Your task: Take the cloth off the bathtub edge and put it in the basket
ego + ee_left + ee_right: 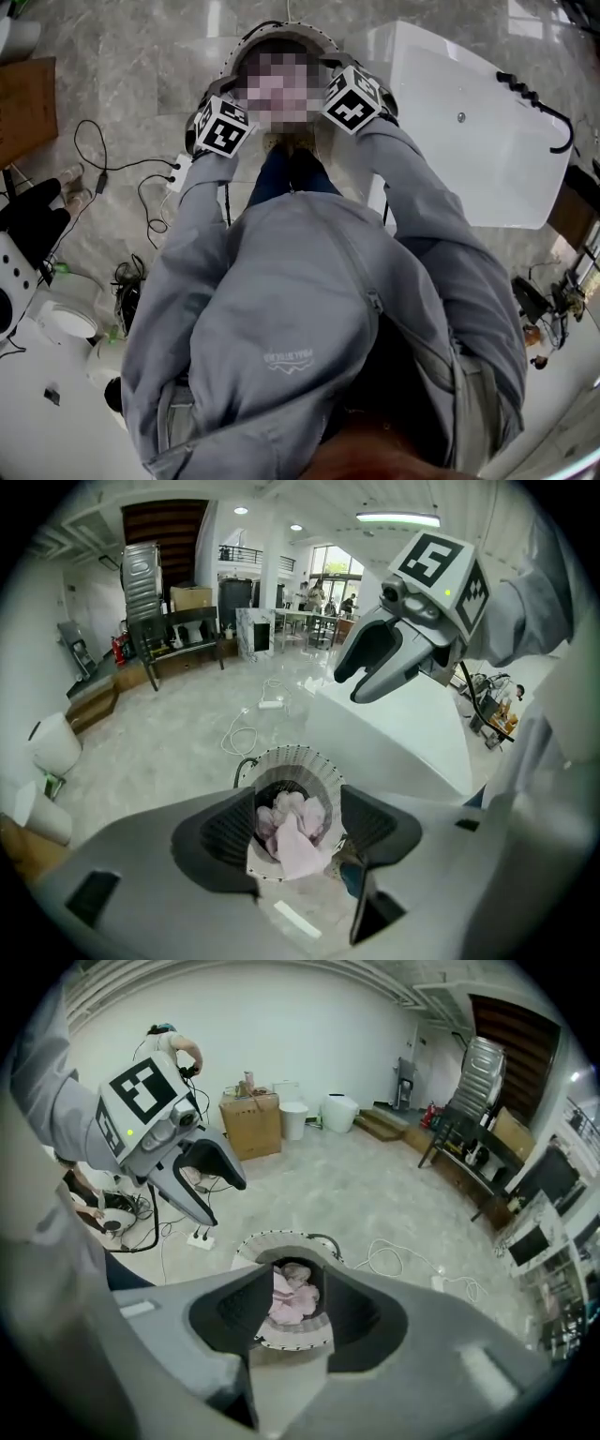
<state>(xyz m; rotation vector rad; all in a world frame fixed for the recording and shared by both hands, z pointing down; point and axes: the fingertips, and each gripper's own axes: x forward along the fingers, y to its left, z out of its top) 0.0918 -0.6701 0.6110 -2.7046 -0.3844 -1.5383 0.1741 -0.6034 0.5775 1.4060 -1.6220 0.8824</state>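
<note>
Down in the basket (291,758) the pink cloth (292,834) lies bunched, one flap reaching toward the near rim, so the drop looks done or all but done. Left tongs (298,801) stand wide apart above it with nothing pressed between them. Right tongs (298,1283) are parted less far and also grip nothing, the cloth showing through their gap. No cloth shows on the white bathtub (487,159) beside the person. What seems left is lifting both tongs clear.
</note>
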